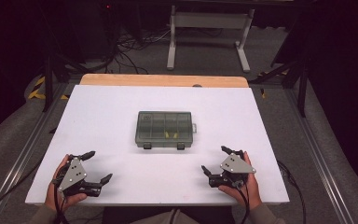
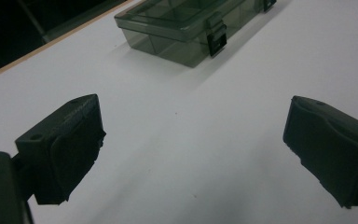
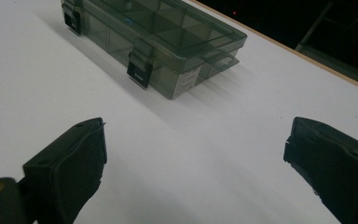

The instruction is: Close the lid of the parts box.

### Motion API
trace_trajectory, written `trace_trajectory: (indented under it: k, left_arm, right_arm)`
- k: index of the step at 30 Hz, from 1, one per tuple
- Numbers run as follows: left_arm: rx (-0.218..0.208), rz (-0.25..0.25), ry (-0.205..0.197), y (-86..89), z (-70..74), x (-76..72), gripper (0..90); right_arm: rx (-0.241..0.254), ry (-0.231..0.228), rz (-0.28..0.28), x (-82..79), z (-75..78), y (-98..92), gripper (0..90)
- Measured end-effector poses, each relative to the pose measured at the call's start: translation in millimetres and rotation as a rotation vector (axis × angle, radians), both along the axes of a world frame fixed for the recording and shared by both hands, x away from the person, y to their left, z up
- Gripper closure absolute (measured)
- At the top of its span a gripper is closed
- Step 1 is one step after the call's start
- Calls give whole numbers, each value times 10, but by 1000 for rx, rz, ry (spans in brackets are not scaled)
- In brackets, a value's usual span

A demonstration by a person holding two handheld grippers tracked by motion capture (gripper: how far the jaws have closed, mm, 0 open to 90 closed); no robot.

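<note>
Resting near the front edge of the white tabletop (image 1: pixel 98 116), the left tongs (image 1: pixel 96 166) and the right tongs (image 1: pixel 213 160) both stand wide apart and hold nothing. The smoky, see-through compartment box (image 1: pixel 165 129) lies flat at the middle of the tabletop, well ahead of both, its lid down and its two dark latches (image 3: pixel 139 70) on the side facing the person. Small yellow pieces (image 1: pixel 170 134) show through the lid in one compartment. The likely step is reaching in to undo the latches. It should go best with one pair steadying the box's side while the other catches a latch from below, lifting gently so the light box does not slide.
</note>
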State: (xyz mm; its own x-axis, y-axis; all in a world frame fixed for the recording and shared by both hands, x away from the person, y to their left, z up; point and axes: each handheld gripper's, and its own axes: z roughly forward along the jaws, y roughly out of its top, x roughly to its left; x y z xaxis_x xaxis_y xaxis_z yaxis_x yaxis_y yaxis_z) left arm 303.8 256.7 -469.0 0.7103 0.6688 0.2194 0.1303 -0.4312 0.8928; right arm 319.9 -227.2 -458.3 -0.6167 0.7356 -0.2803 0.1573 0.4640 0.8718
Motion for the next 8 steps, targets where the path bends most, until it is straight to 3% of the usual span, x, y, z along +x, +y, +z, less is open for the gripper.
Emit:
trace_trajectory:
  k: [8]
  left_arm:
    - [-5, 6, -3, -21, 12, 37, 57]
  right_arm:
    - [9, -3, -2, -6, 9, -24, 55]
